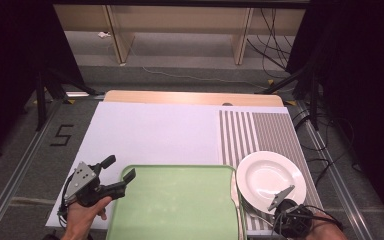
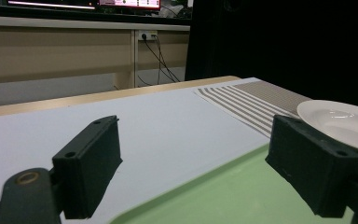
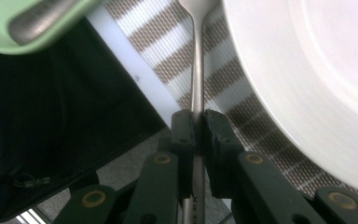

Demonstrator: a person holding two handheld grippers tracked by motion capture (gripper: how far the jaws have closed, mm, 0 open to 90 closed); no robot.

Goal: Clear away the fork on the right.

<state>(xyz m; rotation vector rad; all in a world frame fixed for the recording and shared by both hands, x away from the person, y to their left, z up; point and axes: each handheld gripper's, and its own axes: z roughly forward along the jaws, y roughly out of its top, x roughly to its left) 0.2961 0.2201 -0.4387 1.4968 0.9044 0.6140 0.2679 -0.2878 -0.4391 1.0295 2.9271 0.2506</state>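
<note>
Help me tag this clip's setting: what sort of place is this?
Probably a lab or recording room with a mock dining setup, not a home. A white plate sits on a striped placemat beside a green tray, while loose cables trail across the floor and dark curtains close off the sides.

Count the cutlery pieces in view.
2. One utensil clamped in the right gripper, lying beside the plate on the striped mat. Another handle rests in the green tray's corner. Ends hidden.

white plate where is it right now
In the high view the white plate sits at the right on the striped mat, just right of the green tray, with the right tongs at its near edge.
</note>
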